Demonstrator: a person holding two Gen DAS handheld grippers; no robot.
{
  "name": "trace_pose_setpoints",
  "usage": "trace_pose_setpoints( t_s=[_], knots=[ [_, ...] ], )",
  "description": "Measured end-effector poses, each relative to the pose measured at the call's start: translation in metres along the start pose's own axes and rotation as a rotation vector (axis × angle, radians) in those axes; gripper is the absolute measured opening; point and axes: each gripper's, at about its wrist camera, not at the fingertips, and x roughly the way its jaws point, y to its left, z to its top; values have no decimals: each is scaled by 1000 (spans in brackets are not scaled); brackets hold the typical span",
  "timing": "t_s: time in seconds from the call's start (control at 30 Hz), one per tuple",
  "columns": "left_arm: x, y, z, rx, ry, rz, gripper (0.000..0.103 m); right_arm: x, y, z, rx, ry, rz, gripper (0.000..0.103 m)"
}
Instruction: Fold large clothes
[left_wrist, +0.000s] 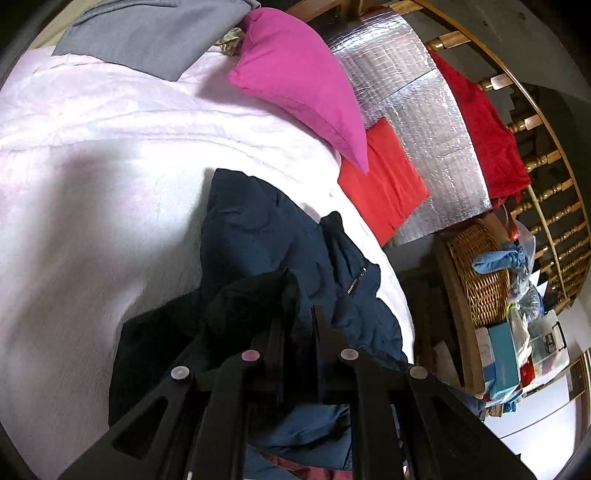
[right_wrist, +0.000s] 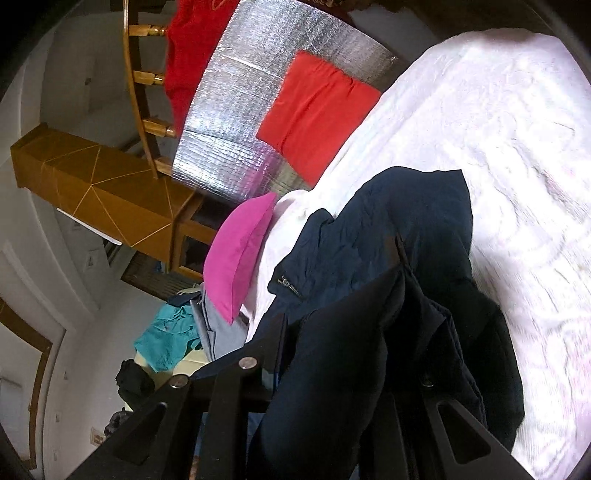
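A dark navy jacket (left_wrist: 258, 236) with a small metal zip lies bunched on the white bedspread (left_wrist: 74, 206). My left gripper (left_wrist: 299, 314) is shut on a fold of its fabric, which drapes over the black fingers. In the right wrist view the same jacket (right_wrist: 388, 229) hangs over my right gripper (right_wrist: 347, 306), whose jaws are shut on the cloth; the right finger is mostly hidden under it. Both views are rolled sideways.
A magenta pillow (left_wrist: 295, 85) and a red-orange pillow (left_wrist: 384, 177) lean on a silver foil panel (left_wrist: 406, 96) at the wooden headboard. A grey cloth (left_wrist: 147, 37) lies on the bed. A wicker basket (left_wrist: 480, 273) and boxes stand beside it. Teal clothes (right_wrist: 166, 339) lie off the bed.
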Motion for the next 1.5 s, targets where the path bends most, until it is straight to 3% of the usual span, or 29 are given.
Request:
trace_pose_setpoints(
  t_s=[0.4, 0.87, 1.1, 1.2, 1.27, 1.33, 1.4, 1.5],
  knots=[
    [35, -15, 37, 20, -19, 17, 13, 37, -1, 37, 7, -24, 17, 17],
    [85, -13, 67, 23, -7, 78, 13, 87, -25, 68, 56, -3, -26, 17],
    [96, -7, 70, -7, -3, 73, 17, 99, -43, 74, 169, 30, -8, 21],
    [94, -10, 70, -15, -13, 43, 28, 97, -43, 73, 190, 23, 28, 34],
    [90, -12, 70, -21, -25, 12, 40, 93, -39, 72, 188, 3, 66, 65],
    [84, -15, 70, -32, -53, -32, 61, 88, -31, 70, 167, -27, 87, 75],
    [73, -19, 69, -23, -117, -49, 74, 86, -25, 68, 153, -28, 77, 77],
    [59, -25, 70, -4, -189, -58, 76, 84, -21, 67, 147, -23, 80, 77]
  ],
)
